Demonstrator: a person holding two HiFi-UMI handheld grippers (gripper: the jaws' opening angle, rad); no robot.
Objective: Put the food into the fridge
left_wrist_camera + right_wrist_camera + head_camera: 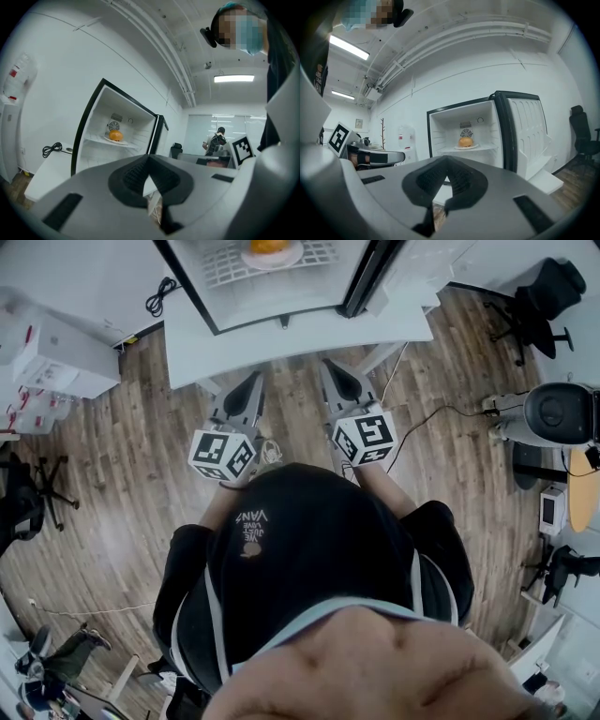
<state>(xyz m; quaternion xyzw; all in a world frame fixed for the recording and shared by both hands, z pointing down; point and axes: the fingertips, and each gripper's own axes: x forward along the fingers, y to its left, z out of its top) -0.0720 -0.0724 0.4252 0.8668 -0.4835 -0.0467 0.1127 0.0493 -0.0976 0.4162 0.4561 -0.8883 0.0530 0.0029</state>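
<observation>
Wood-plank floor [112, 456] and a white wall [56, 79]. One fridge [272, 298] stands open at the top centre. Two grippers: the left gripper [254, 381] and the right gripper [330, 369] are both clenched tight, holding and touching nothing. One round orange food item [465, 141] sits on one plate [467, 146] on the fridge's shelf.

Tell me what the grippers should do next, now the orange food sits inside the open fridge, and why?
Probably reach the right gripper to the black-edged white fridge door and push it shut. The round orange food already sits on its white plate on the shelf, the left gripper and the right are both shut and empty, and the door stands wide open.
</observation>
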